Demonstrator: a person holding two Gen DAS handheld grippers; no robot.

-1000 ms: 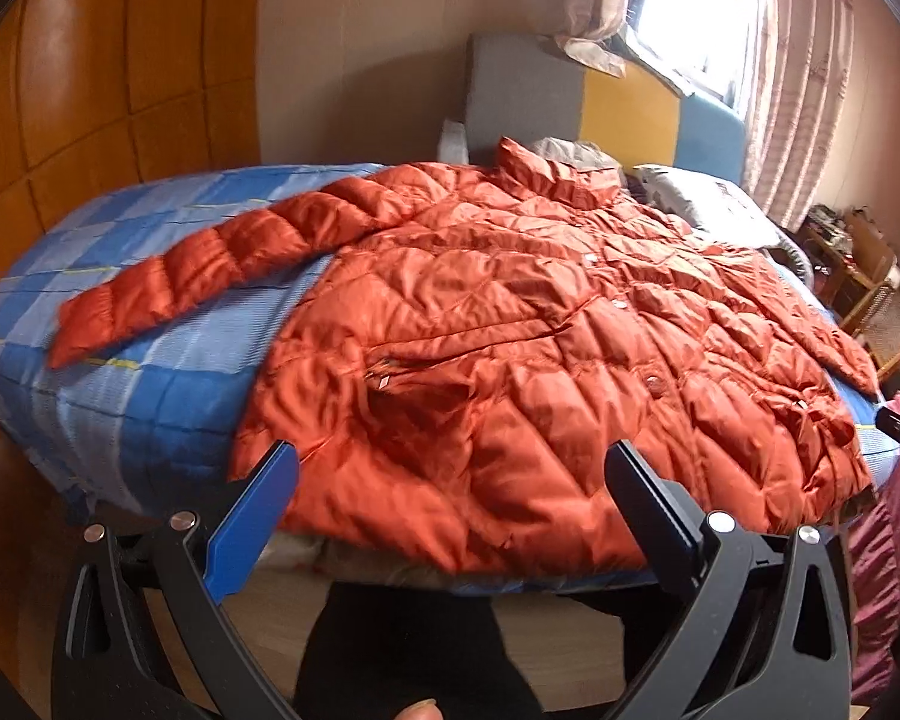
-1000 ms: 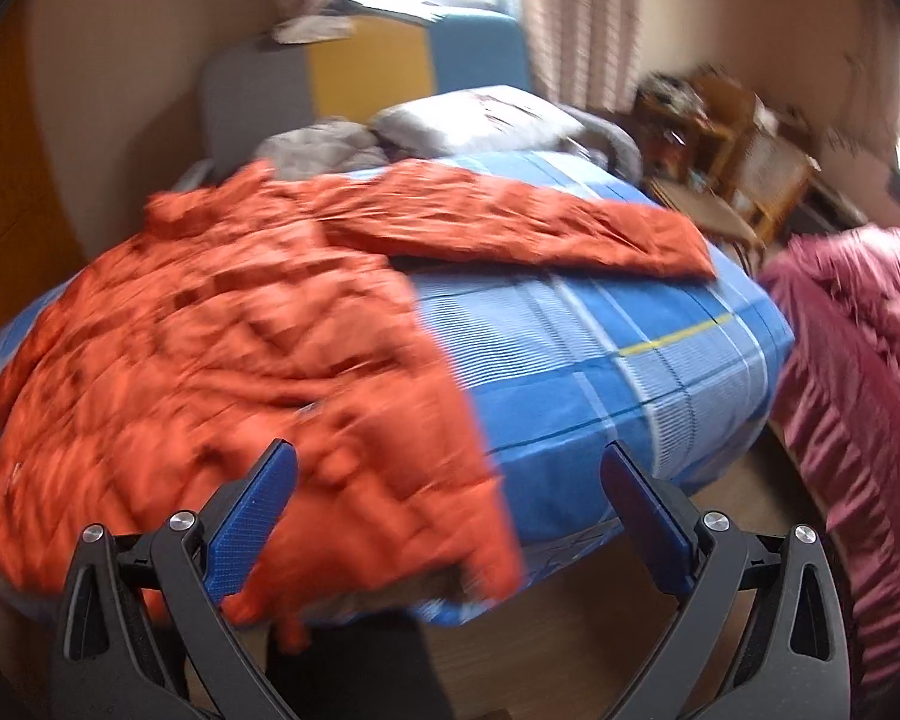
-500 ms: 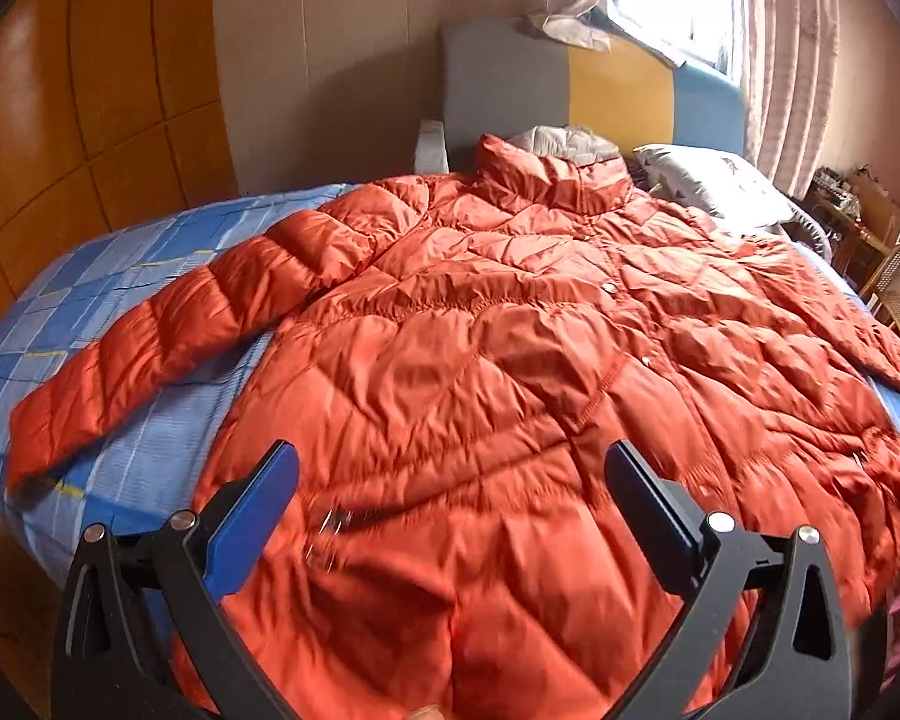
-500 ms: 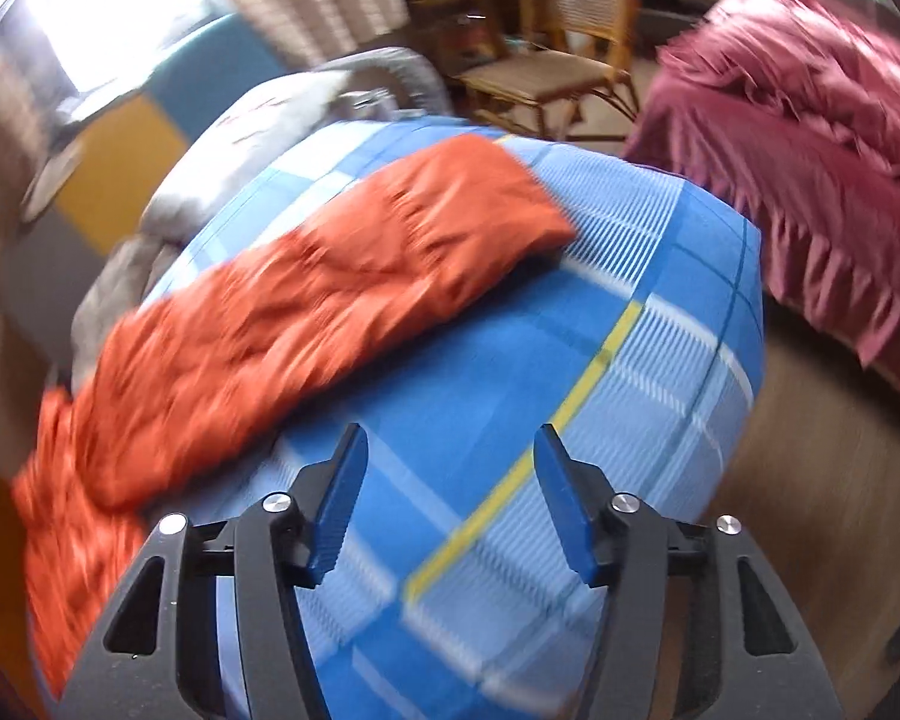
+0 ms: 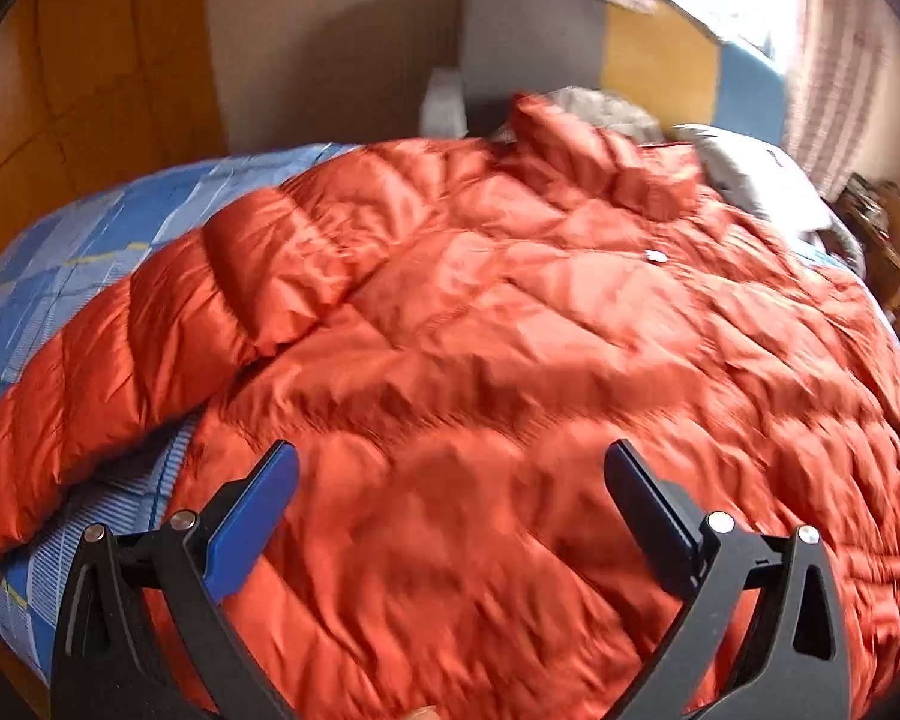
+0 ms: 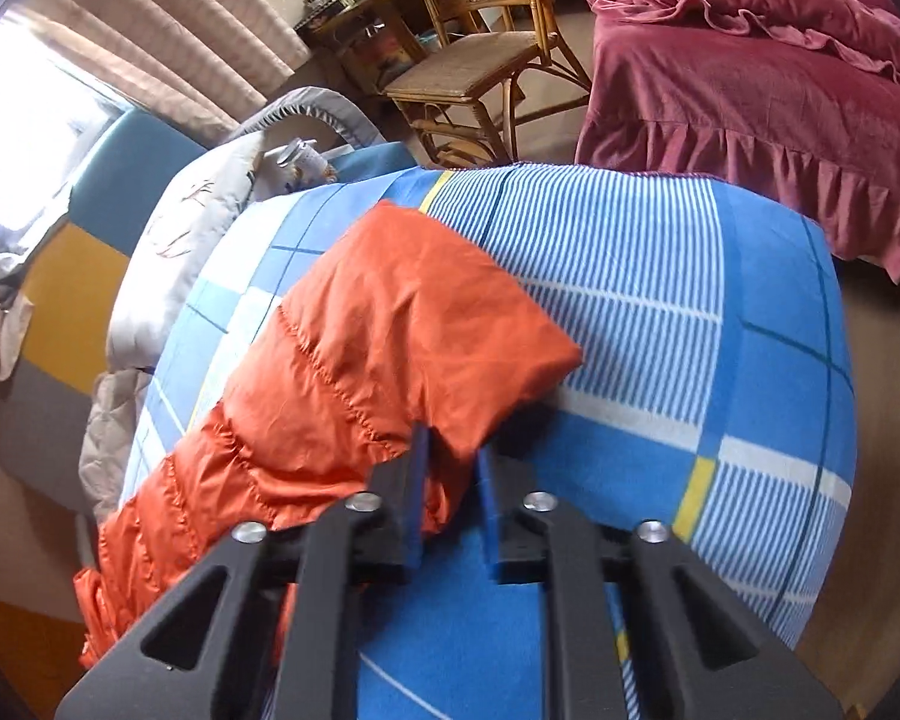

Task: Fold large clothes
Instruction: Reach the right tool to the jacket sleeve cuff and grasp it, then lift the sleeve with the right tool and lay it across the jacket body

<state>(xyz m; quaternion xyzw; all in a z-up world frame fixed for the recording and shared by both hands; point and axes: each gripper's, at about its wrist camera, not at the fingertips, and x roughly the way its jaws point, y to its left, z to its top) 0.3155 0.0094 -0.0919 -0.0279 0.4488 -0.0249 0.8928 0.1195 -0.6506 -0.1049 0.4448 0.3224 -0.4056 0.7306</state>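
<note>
**Sleeve Fold Beginning on Orange Jacket**

While the blue checked bed (image 6: 768,312) is serving as the folding surface, the orange puffer jacket (image 5: 510,372) is lying spread across it, filling the centre of the left view, collar toward the upper right. One sleeve (image 6: 390,324) is stretching out over the sheet at the centre of the right view. The right gripper (image 6: 455,450) is pinching that sleeve's cuff edge between nearly closed tongs, probably to carry it inward over the body. The left gripper (image 5: 450,462) is hovering over the jacket's lower front, tongs wide apart and gripping nothing, seemingly positioned to steady the fabric.
</note>
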